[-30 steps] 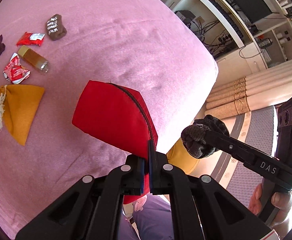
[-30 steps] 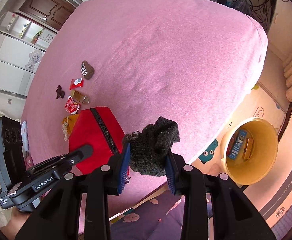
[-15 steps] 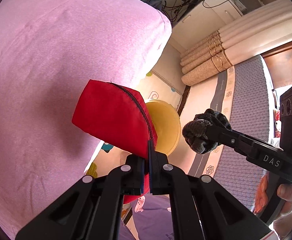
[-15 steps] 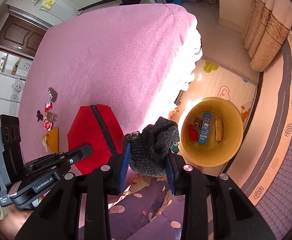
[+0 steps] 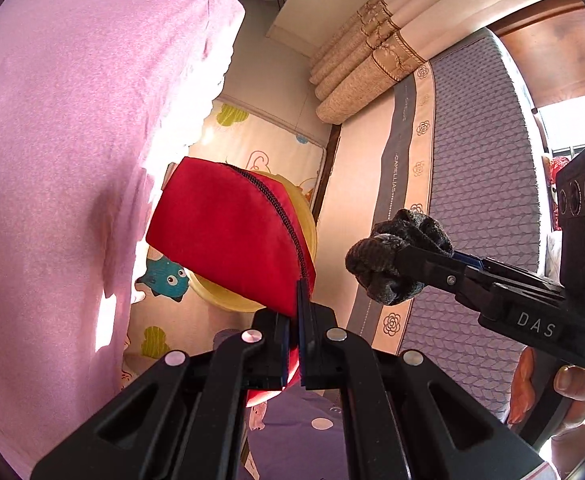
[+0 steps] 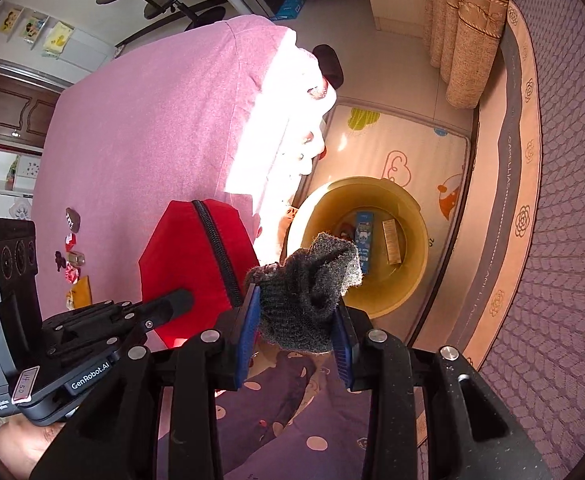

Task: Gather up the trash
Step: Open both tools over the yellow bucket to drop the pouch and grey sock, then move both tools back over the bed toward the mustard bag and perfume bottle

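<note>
Both loads have swung off the pink bed [image 6: 140, 128] toward the yellow bin [image 6: 412, 216] on the floor: the left hand-held gripper [image 5: 298, 320], pinched tight on a red pouch [image 5: 228, 240], and the right hand-held gripper [image 6: 292, 332], clamped on a grey sock [image 6: 308, 300], now hang near it, ready to drop.

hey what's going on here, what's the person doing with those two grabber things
A person is clearing trash off a pink bed with a handheld gripper in each hand. The left gripper is shut on the edge of a red zippered pouch, and the right gripper clamps a balled-up dark grey sock. Both are held out past the bed's edge, above a yellow bin on the floor that already has a few items in it. Several small wrappers remain on the bed.
</note>
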Demonstrator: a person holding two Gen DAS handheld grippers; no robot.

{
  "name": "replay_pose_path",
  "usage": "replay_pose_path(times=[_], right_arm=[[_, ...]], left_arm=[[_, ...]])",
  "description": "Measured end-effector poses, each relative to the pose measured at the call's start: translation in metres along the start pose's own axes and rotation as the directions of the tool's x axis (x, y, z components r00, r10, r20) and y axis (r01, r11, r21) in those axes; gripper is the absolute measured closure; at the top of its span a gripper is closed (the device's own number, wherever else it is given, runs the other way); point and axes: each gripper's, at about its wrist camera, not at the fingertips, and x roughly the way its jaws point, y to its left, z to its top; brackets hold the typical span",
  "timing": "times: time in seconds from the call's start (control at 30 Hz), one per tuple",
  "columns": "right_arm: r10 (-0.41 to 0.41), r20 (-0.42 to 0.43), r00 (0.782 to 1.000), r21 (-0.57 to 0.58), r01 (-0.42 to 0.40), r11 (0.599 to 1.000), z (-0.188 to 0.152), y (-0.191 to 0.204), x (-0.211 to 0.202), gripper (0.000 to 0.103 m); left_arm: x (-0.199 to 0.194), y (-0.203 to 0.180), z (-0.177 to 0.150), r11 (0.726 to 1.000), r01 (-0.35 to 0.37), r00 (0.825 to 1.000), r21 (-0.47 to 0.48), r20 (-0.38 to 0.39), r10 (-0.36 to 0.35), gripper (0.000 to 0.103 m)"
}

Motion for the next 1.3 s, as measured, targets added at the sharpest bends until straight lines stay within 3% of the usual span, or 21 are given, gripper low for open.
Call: replay_pose_path(times=[0.07, 0.13, 0.17, 0.2, 0.4, 0.8, 1.03, 1.3], right_arm=[[0.013, -0.003, 1.0, 0.012, -0.013, 1.0, 0.001, -0.007, -0.001, 0.065], [0.014, 0.002, 1.0, 0.025, -0.014, 1.0, 0.002, -0.014, -0.003, 0.059], [0.016, 0.007, 1.0, 0.034, -0.017, 0.999, 0.003, -0.018, -0.004, 0.055], [0.016, 0.011, 1.0, 0.042, -0.016, 0.999, 0.003, -0.022, -0.005, 0.055], [0.029, 0.011, 1.0, 0.07, -0.03, 0.997, 0.005, -0.034, -0.006, 0.055], [0.041, 0.004, 0.999, 0.029, -0.041, 0.999, 0.007, -0.013, -0.005, 0.055], [0.055, 0.002, 0.998, -0.021, -0.055, 0.998, 0.01, 0.019, -0.004, 0.055], [0.074, -0.025, 0.997, -0.123, -0.077, 0.989, 0.01, 0.084, 0.008, 0.055]], left_arm=[[0.006, -0.008, 0.004, 1.0, 0.015, 1.0, 0.005, -0.007, -0.015, 0.096], [0.012, -0.013, 0.006, 1.0, 0.031, 0.999, 0.005, -0.015, -0.031, 0.072], [0.013, -0.014, 0.007, 1.0, 0.028, 0.999, 0.004, -0.016, -0.028, 0.051], [0.014, -0.016, 0.008, 1.0, 0.016, 1.0, 0.008, -0.014, -0.016, 0.043], [0.02, -0.019, 0.007, 0.999, -0.038, 0.999, 0.027, -0.038, 0.039, 0.037], [0.004, 0.003, 0.0, 0.999, -0.049, 0.999, -0.022, -0.021, 0.048, 0.037], [-0.019, 0.02, -0.007, 0.997, -0.037, 0.999, -0.062, 0.024, 0.039, 0.036], [-0.056, 0.065, -0.025, 0.989, -0.045, 0.995, -0.138, 0.084, 0.057, 0.036]])
